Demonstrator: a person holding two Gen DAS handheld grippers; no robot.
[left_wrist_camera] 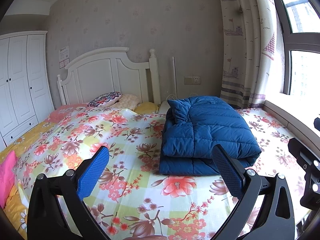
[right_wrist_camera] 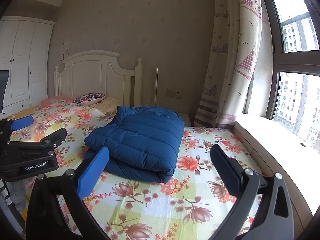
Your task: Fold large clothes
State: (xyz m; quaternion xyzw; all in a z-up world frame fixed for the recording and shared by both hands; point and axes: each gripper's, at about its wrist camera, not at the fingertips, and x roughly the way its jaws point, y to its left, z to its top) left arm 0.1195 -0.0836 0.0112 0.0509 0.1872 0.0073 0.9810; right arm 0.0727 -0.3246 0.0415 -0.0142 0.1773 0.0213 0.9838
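A dark blue quilted down jacket (left_wrist_camera: 208, 134) lies folded into a thick rectangular bundle on the floral bedsheet (left_wrist_camera: 128, 140), its collar at the far left corner. In the right wrist view the same jacket (right_wrist_camera: 140, 142) sits ahead and left of centre. My left gripper (left_wrist_camera: 160, 158) hovers open above the sheet, just short of the jacket's near edge, holding nothing. My right gripper (right_wrist_camera: 160, 158) is open too, empty, its left finger (right_wrist_camera: 94, 170) in front of the jacket's near left corner. The left gripper's body (right_wrist_camera: 30, 150) shows at the left of the right wrist view.
A white headboard (left_wrist_camera: 104, 74) and small pillows (left_wrist_camera: 106, 99) stand at the far end of the bed. A white wardrobe (left_wrist_camera: 18, 84) is at the left. A curtain (left_wrist_camera: 246, 50), window sill (right_wrist_camera: 280, 140) and window run along the right. A pink cloth (left_wrist_camera: 7, 172) lies at the left edge.
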